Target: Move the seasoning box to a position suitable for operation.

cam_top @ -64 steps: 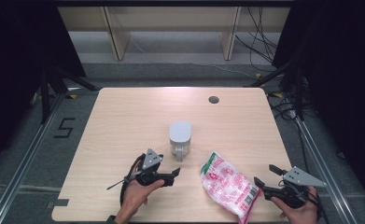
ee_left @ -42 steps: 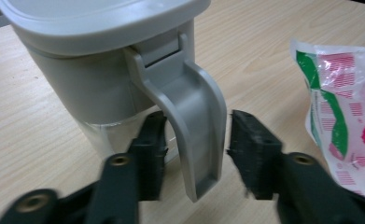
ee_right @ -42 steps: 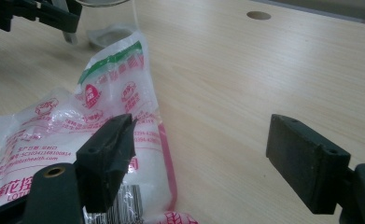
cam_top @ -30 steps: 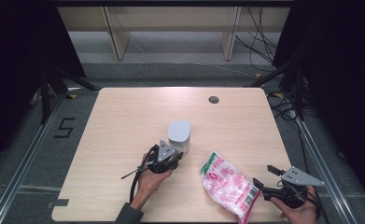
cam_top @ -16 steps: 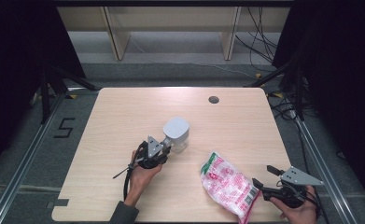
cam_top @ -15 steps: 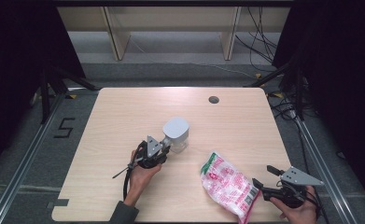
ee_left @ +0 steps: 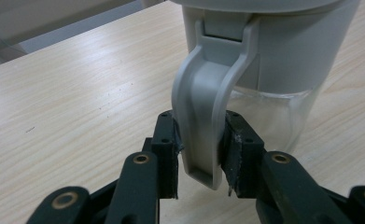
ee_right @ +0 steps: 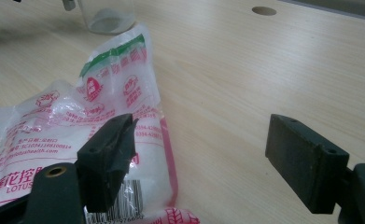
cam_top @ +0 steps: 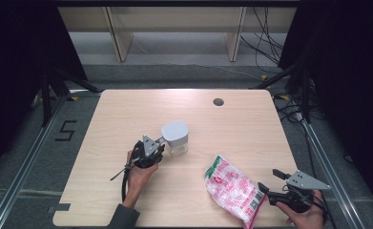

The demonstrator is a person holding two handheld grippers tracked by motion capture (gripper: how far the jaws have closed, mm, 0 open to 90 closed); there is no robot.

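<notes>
Pale wooden table (cam_top: pixel 251 129), mid-frame: the left gripper (ee_left: pixel 199 154) has just closed its jaws on the grey handle (ee_left: pixel 203 116) of a clear grey-lidded jar (cam_top: pixel 175 138), seemingly to steady it; lower right, the right gripper (ee_right: pixel 201 158) stands spread beside a pink-printed plastic bag (cam_top: pixel 232 188).

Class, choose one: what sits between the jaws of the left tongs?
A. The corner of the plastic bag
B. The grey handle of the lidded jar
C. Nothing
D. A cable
B: in the left gripper view, the left tongs grip the jar's grey handle on both sides.
</notes>
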